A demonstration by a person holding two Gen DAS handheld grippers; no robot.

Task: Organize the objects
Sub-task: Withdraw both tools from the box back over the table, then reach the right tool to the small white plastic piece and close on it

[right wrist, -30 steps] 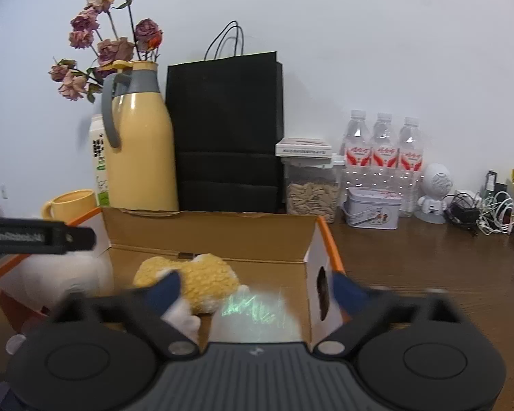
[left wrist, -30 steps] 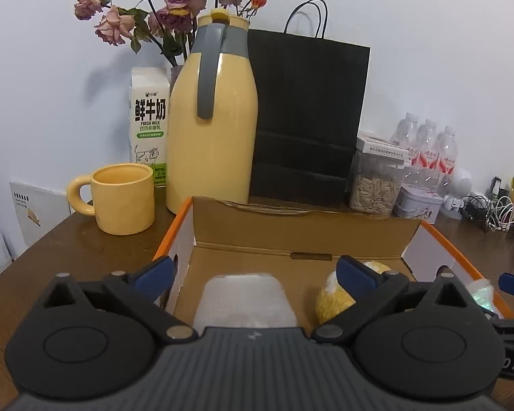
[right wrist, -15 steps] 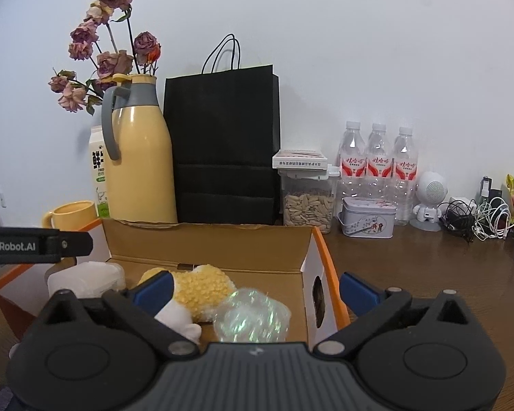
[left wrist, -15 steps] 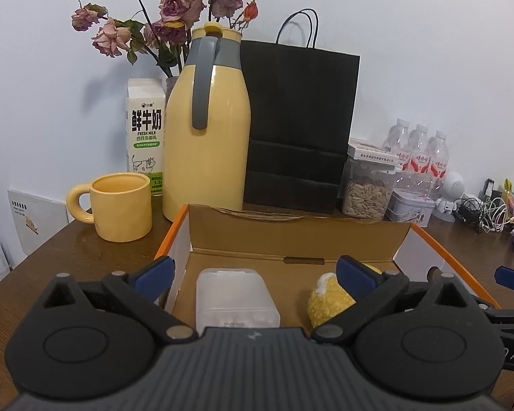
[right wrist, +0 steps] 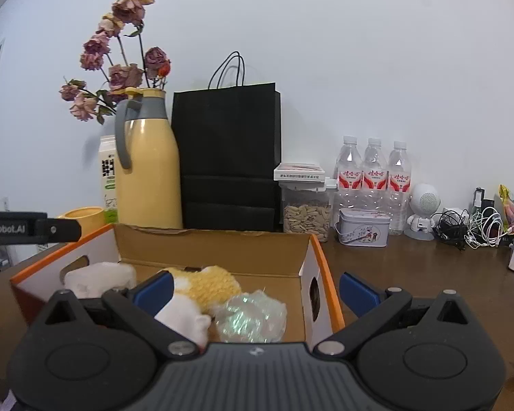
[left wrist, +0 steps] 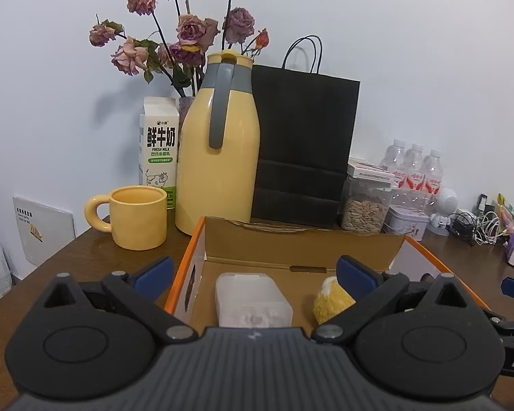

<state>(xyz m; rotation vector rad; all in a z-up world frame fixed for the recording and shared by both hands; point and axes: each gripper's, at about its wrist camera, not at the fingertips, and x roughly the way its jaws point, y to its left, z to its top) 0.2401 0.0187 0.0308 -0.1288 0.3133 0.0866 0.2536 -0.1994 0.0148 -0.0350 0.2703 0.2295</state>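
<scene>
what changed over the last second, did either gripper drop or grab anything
Both grippers have pulled up and back from the cardboard box, open and empty: left gripper, right gripper. Nothing grabbed or released. The white container, yellow plush toy and iridescent wad stayed put inside.

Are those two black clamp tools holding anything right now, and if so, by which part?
Nothing is held. The left hand-held gripper and the right hand-held gripper both stand open and empty above the orange-edged cardboard box.
</scene>
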